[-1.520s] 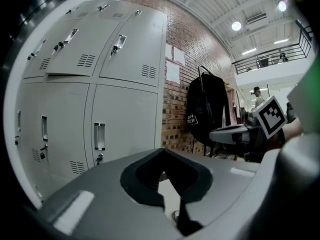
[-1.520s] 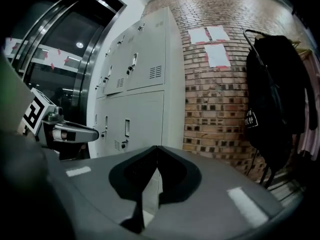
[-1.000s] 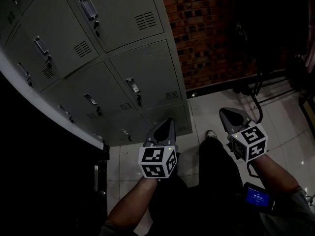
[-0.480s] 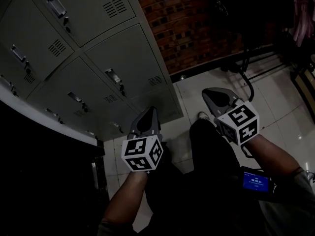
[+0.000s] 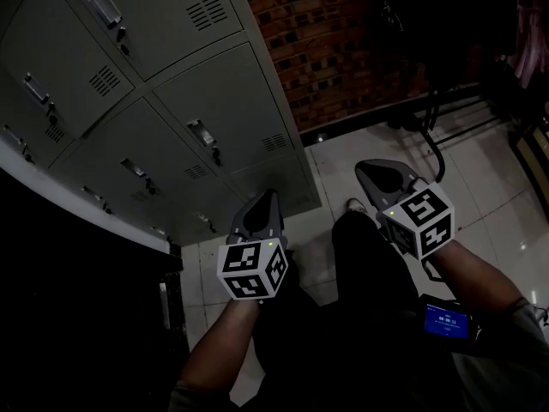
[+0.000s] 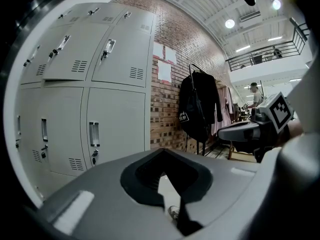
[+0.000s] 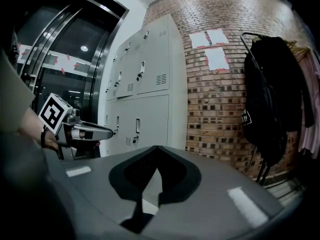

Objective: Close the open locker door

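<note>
A bank of grey lockers fills the upper left of the head view, and every door I can see on it lies flush. In the left gripper view the lockers stand straight ahead, some way off. My left gripper is shut and empty, pointing toward the bottom row. Further right, my right gripper is also shut and empty, over the tiled floor. The right gripper view has the lockers left of centre. No open door shows in any view.
A brick wall adjoins the lockers on the right. A rack with a dark jacket stands before it, its base and cables on the floor. A dark doorway with a pale edge lies at left. My shoe shows between the grippers.
The head view has swung, so the lockers sit further left in the picture than a second ago. Both grippers stay shut, in much the same place before me.
</note>
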Motion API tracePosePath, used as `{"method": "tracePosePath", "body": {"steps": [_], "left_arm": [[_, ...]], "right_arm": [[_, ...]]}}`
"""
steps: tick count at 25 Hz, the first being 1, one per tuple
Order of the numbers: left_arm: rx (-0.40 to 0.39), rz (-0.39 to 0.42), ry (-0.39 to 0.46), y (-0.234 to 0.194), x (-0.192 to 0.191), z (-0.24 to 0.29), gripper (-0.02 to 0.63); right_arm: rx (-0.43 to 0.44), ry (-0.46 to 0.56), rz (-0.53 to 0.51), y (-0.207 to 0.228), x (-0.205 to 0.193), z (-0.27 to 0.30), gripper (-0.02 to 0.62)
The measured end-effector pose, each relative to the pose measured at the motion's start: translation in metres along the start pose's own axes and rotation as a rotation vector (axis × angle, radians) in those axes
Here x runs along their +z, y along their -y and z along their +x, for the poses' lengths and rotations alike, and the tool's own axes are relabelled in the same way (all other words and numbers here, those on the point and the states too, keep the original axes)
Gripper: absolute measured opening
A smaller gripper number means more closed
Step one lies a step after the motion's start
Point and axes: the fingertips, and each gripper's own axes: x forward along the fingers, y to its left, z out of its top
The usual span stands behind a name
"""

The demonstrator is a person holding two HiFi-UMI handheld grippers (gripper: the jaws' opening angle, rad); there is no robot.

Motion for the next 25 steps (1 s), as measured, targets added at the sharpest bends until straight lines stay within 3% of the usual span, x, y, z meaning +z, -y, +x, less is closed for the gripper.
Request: {"method": "tracePosePath", "body": {"steps": [25], "left_arm": [[-0.005,0.031,-0.014,0.0058,-0.0028,0.0007,0.0]], "right_arm": [[0.012,-0.004,-0.02,-0.0037,0.0003,-0.001,0.006]]}}
